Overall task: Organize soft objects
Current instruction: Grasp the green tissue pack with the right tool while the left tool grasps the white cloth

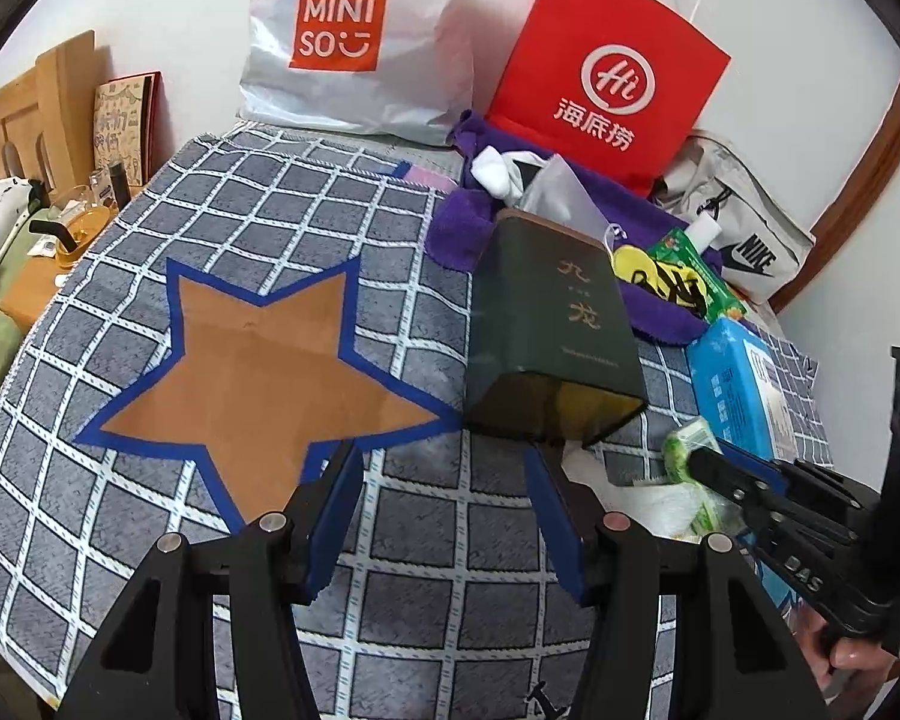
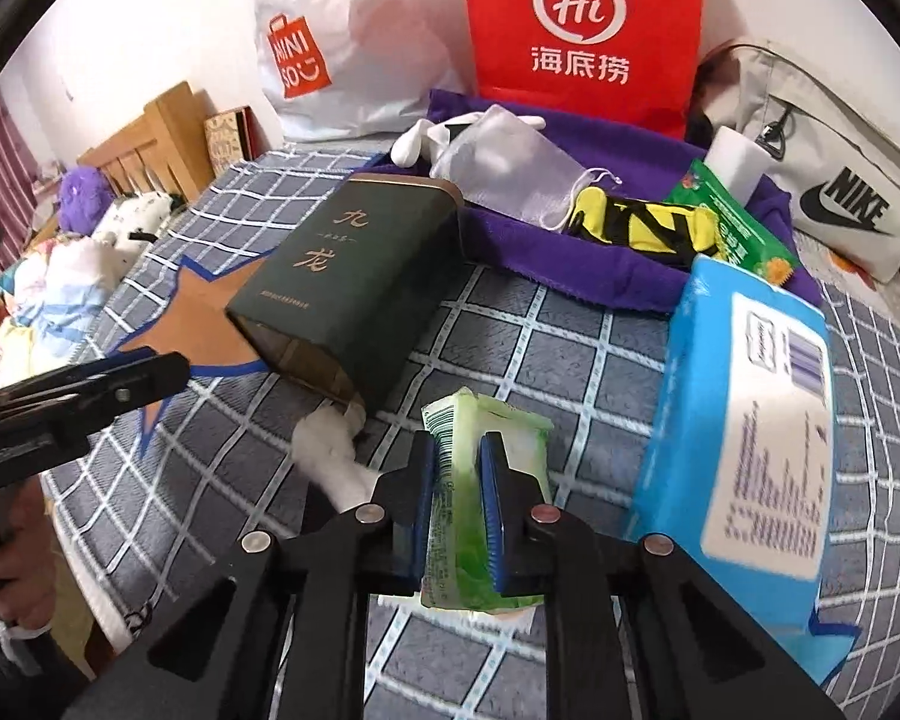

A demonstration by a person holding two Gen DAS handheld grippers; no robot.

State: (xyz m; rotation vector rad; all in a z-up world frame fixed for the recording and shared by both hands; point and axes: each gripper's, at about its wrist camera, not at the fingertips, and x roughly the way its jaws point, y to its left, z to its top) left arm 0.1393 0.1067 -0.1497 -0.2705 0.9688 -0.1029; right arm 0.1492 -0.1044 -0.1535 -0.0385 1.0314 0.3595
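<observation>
Right gripper: blue-padded fingers clamped on a small green-and-white plastic tissue pack, one pad pressed to each side. The pack sits low over the grey cloth with a white grid pattern covering the table. From the left wrist view the same pack shows at the tip of the right gripper, right of the dark box.

Left gripper: jaws spread wide, nothing between the pads, hovering above the grid cloth just in front of the brown five-pointed star outlined in blue tape.

Dark green rectangular tin box with gold characters lies on its side, open end toward the cameras, its edge overlapping one star point. A crumpled white tissue lies at the box's mouth, just left of the held pack.

Large blue plastic pack of wipes with white label lies to the right of the held pack, close beside it.

Behind: purple fleece towel carrying a translucent white drawstring pouch, a yellow-and-black fabric item, a green snack-style packet and a white roll. Against the wall stand a white MINISO plastic bag, a red paper bag with white logo and a pale Nike pouch.
</observation>
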